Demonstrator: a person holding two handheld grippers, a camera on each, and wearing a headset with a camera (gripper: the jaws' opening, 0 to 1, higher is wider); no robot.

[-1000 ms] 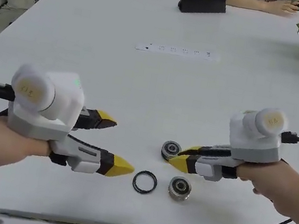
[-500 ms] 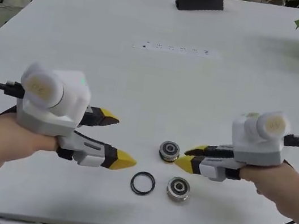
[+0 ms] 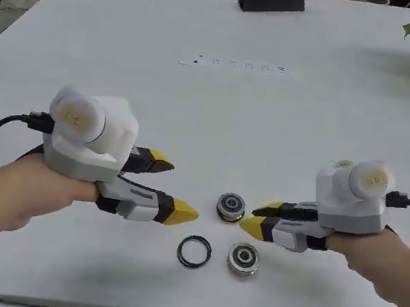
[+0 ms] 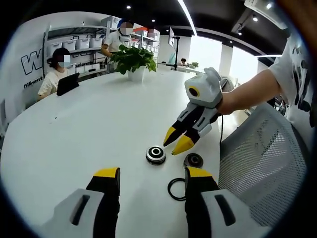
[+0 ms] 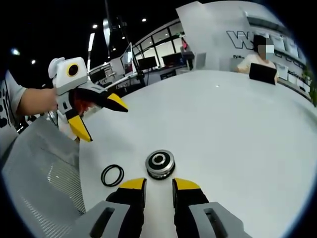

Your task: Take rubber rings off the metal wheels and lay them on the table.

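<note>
On a white desk point(image 3: 197, 105), left tool point(image 3: 181, 190) wide apart, right tool point(image 3: 251, 216) slightly apart beside small round metal wheel point(image 3: 231, 206), loose black rubber ring point(image 3: 194, 251) lying flat just beside second metal wheel point(image 3: 243, 258).

Your table point(image 3: 287, 136) is smooth, matt white. The far wheel point(image 3: 231, 206) and near wheel point(image 3: 243, 258) show glossy metal; the ring point(image 3: 195, 251) by them is dull black rubber. Your left gripper point(image 3: 183, 191) and right gripper point(image 3: 251, 216) have matt white-and-grey plastic shells, with yellow tips.
</note>
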